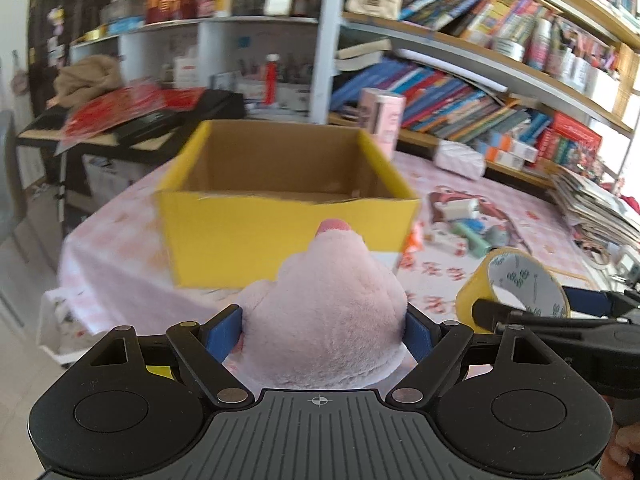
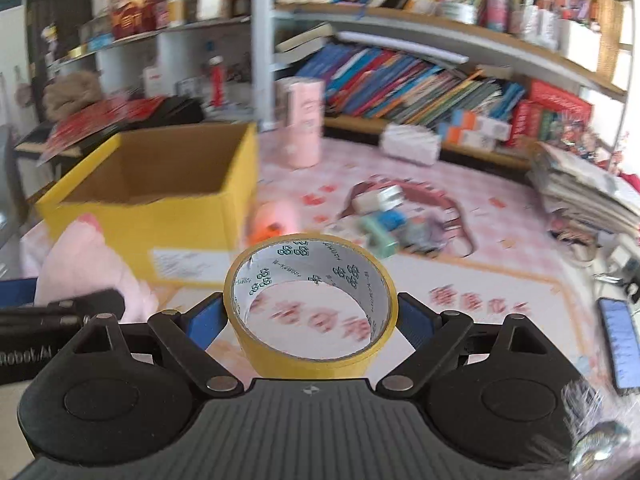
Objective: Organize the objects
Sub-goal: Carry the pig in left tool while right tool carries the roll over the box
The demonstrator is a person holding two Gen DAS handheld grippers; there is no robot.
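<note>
Pink-clothed table (image 2: 480, 280), yellow box (image 1: 280, 216) open-topped for stowing: left gripper (image 1: 320, 332) clamps pink plush toy (image 1: 332, 312), right gripper (image 2: 312, 320) clamps yellow tape roll (image 2: 310, 344), both carried boxward.

I see a fluffy pale-pink plush toy (image 1: 328, 320) and a yellow tape roll (image 2: 311, 304) held aloft before my open-topped yellow cardboard box (image 1: 280, 208), standing upright.

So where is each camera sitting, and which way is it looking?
Left wrist: sits on the left tool, looks over its pink plush toy to the yellow box; right tool shows.
Right wrist: sits on the right tool, looks through its tape roll across the table.
Both show box, toy, tape, bookshelves.
</note>
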